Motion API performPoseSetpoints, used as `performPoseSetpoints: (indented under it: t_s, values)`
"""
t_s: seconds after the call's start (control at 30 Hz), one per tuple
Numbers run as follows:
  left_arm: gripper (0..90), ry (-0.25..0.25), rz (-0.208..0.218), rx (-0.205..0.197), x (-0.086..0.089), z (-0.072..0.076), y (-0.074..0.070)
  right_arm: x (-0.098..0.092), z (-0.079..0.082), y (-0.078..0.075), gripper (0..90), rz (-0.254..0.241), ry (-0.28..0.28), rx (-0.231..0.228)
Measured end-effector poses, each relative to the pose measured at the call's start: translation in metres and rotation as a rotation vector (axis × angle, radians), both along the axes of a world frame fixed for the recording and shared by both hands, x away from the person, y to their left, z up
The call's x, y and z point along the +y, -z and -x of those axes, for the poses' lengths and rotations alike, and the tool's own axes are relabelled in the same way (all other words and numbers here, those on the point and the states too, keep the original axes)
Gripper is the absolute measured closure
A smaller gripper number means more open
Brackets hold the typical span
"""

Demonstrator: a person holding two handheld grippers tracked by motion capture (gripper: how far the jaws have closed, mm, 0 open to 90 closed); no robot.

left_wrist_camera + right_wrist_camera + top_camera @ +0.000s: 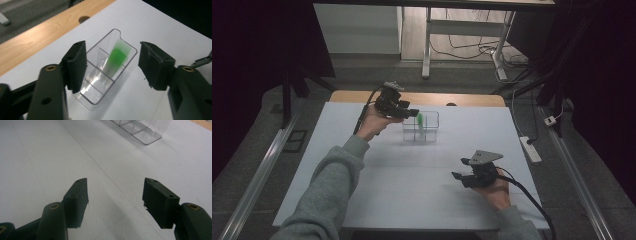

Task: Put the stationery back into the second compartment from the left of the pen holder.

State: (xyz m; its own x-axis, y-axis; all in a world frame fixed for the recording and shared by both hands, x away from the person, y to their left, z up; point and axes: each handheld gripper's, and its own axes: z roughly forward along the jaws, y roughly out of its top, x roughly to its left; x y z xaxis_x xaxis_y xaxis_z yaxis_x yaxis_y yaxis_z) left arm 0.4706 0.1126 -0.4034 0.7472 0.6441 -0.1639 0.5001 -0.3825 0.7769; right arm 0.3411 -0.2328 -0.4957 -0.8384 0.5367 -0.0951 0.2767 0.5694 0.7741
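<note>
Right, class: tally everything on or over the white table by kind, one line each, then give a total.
Clear plastic organiser: 1
Blurred green item in the organiser: 1
Hand-held claws, left claw and right claw, both open: 2
Total: 4

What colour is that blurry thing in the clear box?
Green, clearest in the left gripper view, over the clear box.

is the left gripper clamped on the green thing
No, in the left gripper view the left gripper has its jaws spread wide, with the blurred green item apart from them in the clear divided container.
</note>
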Motion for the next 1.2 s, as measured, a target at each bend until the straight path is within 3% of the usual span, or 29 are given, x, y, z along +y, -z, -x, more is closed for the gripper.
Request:
performPoseSetpoints:
  t_s: [0.13,0.33,0.57,0.93,1.2]
  values:
    - [37.1,0.016,0.031,-0.026,0.007,0.011,0.002,-0.001,0.000,0.000,36.7,0.003,0.008,0.002]
    - [36.6,0.012,0.012,-0.055,0.026,0.040,0.013,-0.003,-0.001,0.001,36.4,0.009,0.012,0.008]
    - [37.3,-0.021,-0.013,-0.096,0.055,0.085,0.031,-0.008,-0.001,0.000,36.4,0.012,0.025,0.008]
    - [37.4,-0.053,-0.017,-0.111,0.095,0.153,0.058,-0.020,0.001,-0.002,36.4,-0.016,0.052,0.006]
    - [37.4,-0.090,-0.007,-0.092,0.115,0.186,0.084,-0.025,0.007,-0.003,36.3,-0.018,0.057,-0.001]
